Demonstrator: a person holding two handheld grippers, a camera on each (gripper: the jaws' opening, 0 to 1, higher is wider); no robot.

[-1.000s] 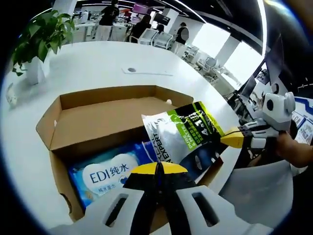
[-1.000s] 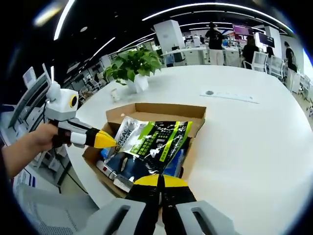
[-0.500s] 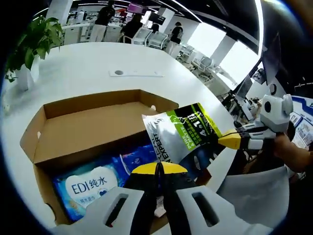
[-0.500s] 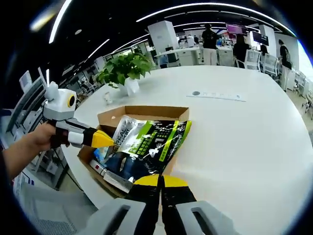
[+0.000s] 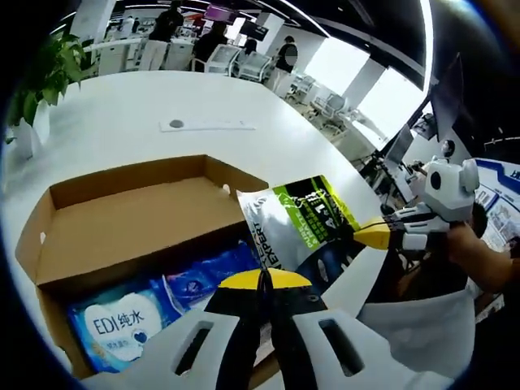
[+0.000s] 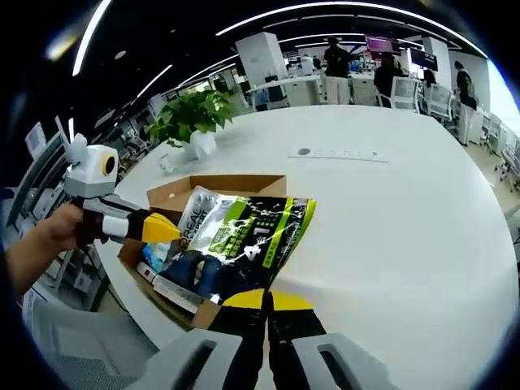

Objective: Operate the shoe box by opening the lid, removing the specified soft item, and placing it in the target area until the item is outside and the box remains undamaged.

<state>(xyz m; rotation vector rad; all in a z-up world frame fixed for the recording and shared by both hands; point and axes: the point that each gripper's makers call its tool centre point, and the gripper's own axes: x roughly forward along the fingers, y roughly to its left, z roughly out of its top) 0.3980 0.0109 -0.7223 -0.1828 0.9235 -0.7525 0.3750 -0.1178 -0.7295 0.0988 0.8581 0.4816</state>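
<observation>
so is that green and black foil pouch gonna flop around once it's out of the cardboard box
Probably somewhat: the green and black foil pouch is held at two edges by the left gripper and right gripper, spanning flat between them. Its glossy, creased film looks slippery and light.

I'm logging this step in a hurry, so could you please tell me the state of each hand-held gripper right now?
Left hand-held gripper: shut on the pouch.
Right hand-held gripper: shut on the same pouch, at its opposite edge.

white grippers, yellow-tipped black fingers [image 5: 244, 284]
</observation>
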